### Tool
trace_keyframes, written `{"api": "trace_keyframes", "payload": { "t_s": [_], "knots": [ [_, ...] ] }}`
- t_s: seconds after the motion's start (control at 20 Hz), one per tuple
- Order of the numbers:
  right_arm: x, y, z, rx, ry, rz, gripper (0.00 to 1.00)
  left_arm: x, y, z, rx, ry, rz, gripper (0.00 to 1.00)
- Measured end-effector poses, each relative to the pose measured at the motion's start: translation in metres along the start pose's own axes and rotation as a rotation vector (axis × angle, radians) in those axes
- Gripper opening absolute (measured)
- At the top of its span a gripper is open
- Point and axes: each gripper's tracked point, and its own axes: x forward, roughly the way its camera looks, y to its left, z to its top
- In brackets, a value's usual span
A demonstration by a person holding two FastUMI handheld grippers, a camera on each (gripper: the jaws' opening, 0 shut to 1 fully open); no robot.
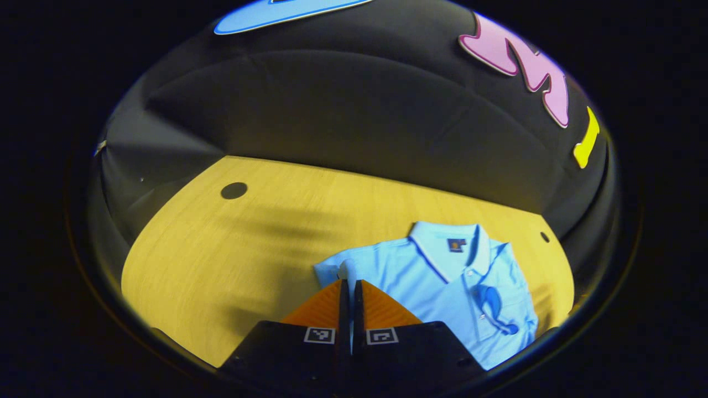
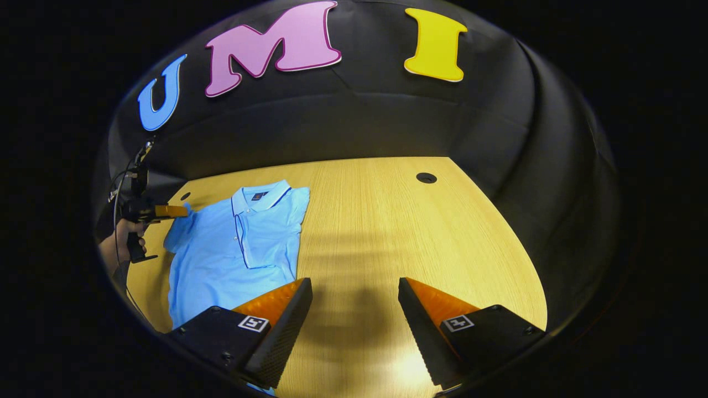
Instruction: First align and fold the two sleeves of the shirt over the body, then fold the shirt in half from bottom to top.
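Meanwhile, left gripper [image 1: 350, 287] clamped on shirt's left sleeve [image 1: 338, 270], fabric pinched between closed fingers; shirt [image 2: 232, 249] flat on wooden table [image 2: 398, 232], collar toward booth wall. Body lies rightward of clamped jaws, so fold likely goes that way. Right gripper [image 2: 355, 301] spread wide, holding nothing, just beside shirt's right edge.

The left hand-held gripper [image 1: 350, 283] has its two fingers pressed together on the edge of a sleeve [image 1: 338, 270] of the light blue shirt [image 1: 442, 282]. The shirt lies on the wooden table [image 1: 221, 260], collar [image 1: 448, 243] toward the far edge, its other sleeve folded over the body. A dark round hole [image 1: 234, 190] sits well apart from the shirt, near the table's far edge.
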Motion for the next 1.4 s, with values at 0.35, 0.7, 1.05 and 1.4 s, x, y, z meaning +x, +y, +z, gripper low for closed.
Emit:
{"api": "trace_keyframes", "payload": {
  "t_s": [0.35, 0.7, 1.05, 1.4],
  "knots": [
    [-0.003, -0.009, 0.002, 0.026, 0.001, -0.003, 0.99, -0.011, -0.096, -0.009, 0.024, 0.023, -0.164, 0.06],
    [-0.011, -0.015, 0.001, 0.019, -0.006, -0.002, 0.99, -0.025, -0.157, -0.030, 0.046, 0.064, -0.254, 0.11],
    [-0.026, -0.004, -0.001, 0.040, 0.011, 0.033, 0.99, -0.046, -0.158, -0.047, 0.207, 0.080, -0.249, 0.98],
    [-0.059, 0.032, -0.022, 0.006, 0.036, 0.067, 1.00, -0.147, -0.130, -0.048, 0.346, -0.054, -0.214, 0.97]
  ]
}}
